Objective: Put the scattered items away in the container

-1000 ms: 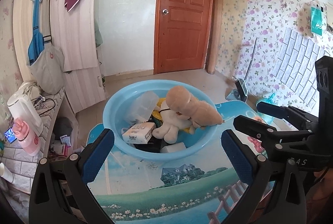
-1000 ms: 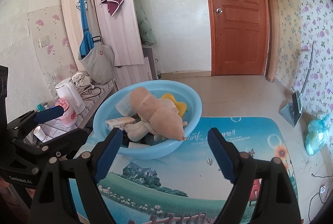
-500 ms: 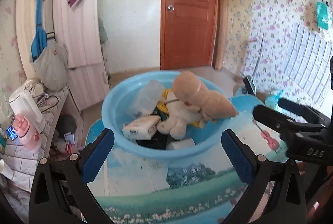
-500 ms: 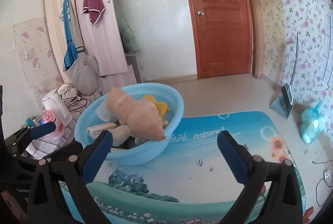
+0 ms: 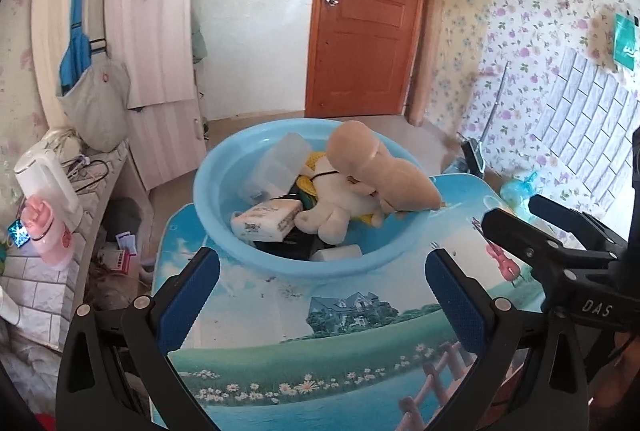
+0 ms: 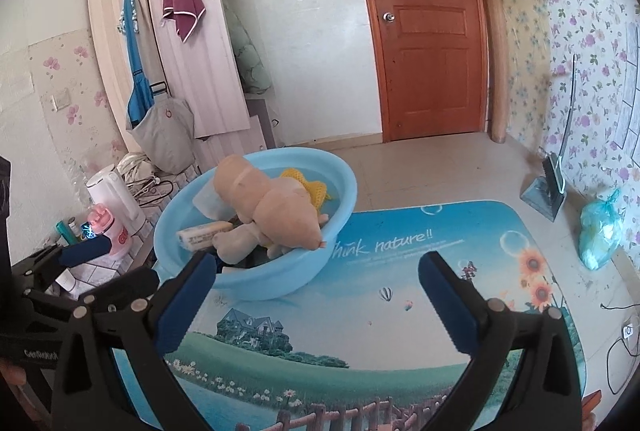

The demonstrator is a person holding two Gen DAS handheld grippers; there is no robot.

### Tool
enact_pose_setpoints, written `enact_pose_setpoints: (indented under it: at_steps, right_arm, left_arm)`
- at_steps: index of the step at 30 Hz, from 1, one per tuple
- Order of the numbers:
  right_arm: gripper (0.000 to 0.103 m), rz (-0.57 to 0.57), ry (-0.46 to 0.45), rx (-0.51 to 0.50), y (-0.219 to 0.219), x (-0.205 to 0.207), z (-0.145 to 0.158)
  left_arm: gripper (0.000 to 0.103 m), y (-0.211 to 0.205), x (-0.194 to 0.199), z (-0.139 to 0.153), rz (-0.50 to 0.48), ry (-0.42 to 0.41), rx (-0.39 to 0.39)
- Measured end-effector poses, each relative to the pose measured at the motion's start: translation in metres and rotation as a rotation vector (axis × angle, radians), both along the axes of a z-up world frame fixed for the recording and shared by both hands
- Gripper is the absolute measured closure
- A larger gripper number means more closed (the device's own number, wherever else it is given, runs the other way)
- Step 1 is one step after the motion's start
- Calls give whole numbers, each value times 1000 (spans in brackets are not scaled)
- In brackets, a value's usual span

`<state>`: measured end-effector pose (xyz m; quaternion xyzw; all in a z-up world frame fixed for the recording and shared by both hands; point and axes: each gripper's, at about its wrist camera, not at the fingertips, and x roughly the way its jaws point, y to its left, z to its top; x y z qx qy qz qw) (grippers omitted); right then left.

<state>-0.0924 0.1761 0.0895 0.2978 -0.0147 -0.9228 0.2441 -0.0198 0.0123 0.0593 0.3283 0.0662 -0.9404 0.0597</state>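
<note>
A light blue basin [image 5: 224,231] [image 6: 340,207] stands on the picture-printed table mat [image 5: 320,343] [image 6: 400,311]. It holds a tan plush toy [image 5: 380,175] [image 6: 276,203], a tissue pack [image 5: 266,219] [image 6: 204,233], a clear plastic box [image 5: 276,167], a yellow cloth [image 6: 310,187] and dark items underneath. My left gripper [image 5: 322,283] is open and empty, just short of the basin's near rim. My right gripper [image 6: 316,285] is open and empty, to the basin's right; its black fingers [image 5: 520,239] show in the left wrist view.
A white kettle [image 5: 44,183] [image 6: 114,197] and a pink bottle [image 5: 48,235] stand on a tiled ledge at the left. A wooden door [image 5: 364,11], a wardrobe with hung towels [image 6: 182,3], a dustpan [image 6: 548,187] and a blue bag [image 6: 600,227] line the floor behind.
Both grippers have drawn back and lifted a little from the basin, staying open. The basin's contents have not shifted.
</note>
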Motion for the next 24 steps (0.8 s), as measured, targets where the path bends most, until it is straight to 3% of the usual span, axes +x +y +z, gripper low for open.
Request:
enact_pose_setpoints:
  at_steps: [7,15,20,24]
  right_arm:
    - [0,7,-5,6,-3,3,-1]
    - [0,9,-15,15,-4,5,-5]
    - [0,11,-13,15,-4,5,-6]
    - [0,11,-16,14,-5,5,-7]
  left_arm:
    - [0,-2,4,1,8,3,22]
    - [0,4,8,-5,59,-15,-55]
    - [0,1,9,-3,37,-9,-13]
    - [0,2,10,-2,40,-1,-32]
